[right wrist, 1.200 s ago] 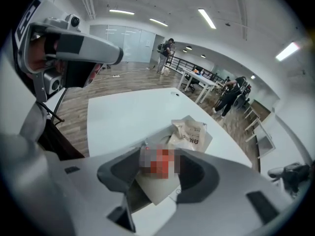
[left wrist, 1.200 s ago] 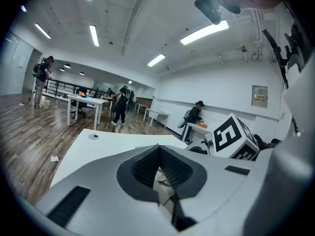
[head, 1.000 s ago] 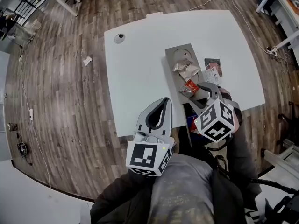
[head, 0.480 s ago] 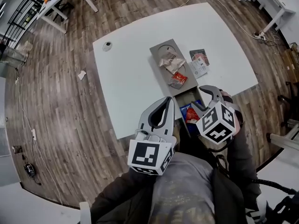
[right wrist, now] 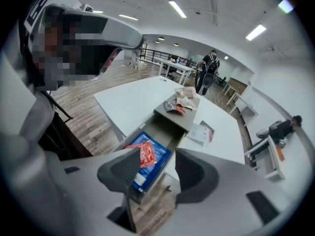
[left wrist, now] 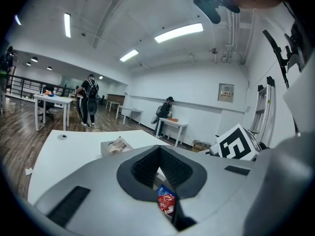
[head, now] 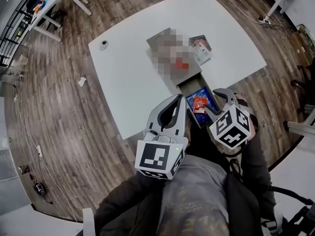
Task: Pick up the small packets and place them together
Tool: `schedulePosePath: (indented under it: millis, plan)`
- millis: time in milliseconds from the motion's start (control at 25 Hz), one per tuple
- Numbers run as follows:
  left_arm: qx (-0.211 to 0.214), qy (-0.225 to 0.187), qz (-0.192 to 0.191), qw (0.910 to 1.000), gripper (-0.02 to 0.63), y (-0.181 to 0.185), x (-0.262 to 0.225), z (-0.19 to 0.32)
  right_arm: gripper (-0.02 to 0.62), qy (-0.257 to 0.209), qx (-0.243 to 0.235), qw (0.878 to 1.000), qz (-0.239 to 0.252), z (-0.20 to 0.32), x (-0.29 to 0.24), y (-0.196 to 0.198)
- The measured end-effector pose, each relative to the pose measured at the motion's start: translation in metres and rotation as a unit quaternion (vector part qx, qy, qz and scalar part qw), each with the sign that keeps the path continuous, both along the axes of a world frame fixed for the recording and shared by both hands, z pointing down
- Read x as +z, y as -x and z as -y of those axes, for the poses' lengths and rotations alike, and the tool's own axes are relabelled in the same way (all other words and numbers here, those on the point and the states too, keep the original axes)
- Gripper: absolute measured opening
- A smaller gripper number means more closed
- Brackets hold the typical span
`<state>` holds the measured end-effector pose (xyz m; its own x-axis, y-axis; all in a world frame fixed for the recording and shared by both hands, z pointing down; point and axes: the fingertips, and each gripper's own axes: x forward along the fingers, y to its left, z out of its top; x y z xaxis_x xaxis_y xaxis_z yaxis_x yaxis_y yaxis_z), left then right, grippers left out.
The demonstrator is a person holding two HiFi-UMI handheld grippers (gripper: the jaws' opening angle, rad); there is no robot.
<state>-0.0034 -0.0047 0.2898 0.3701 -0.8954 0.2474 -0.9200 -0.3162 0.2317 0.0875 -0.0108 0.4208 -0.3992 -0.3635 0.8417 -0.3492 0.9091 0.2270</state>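
Left hand-held gripper [head: 175, 101] is recorded in the head view at the near edge of the white surface [head: 128, 82], and the right hand-held gripper [head: 216, 101] beside an open drawer [head: 191, 84], in which a red packet [head: 199, 103] lies on a blue packet [head: 195, 96]. In the left gripper view, the jaws are seen closed at the tips with nothing gripped. In the right gripper view, the jaws are held apart and empty above the drawer, with the red packet just past one jaw.

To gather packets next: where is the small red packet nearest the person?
In the head view, the red packet lies on the blue packet inside the open drawer, beside the right hand-held gripper.
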Motion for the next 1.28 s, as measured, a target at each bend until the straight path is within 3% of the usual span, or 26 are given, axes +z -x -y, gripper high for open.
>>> schedulePosePath:
  millis: [240,440,720,1040,1280]
  plan:
    - [0.022,-0.005,-0.008,0.9997,0.003,-0.016,-0.001,0.007,0.224,0.001,0.015,1.0,-0.007,-0.003,-0.001,-0.016]
    - [0.015,-0.011,-0.007,0.9998,0.003,-0.025,-0.006,0.022,0.224,-0.011,0.019,1.0,-0.001,0.021,-0.012,-0.028]
    - [-0.056,0.014,0.006,0.9983,0.003,-0.022,0.005,0.066,0.224,-0.001,0.005,1.0,0.022,0.103,-0.001,-0.038]
    - [-0.131,0.056,0.011,0.9897,0.003,-0.015,0.025,0.107,0.224,0.041,0.011,0.997,0.066,0.192,0.024,-0.021]
    - [-0.182,0.061,0.023,0.9812,0.003,0.0,0.025,0.121,0.249,0.078,-0.037,0.994,0.067,0.22,0.053,0.01]
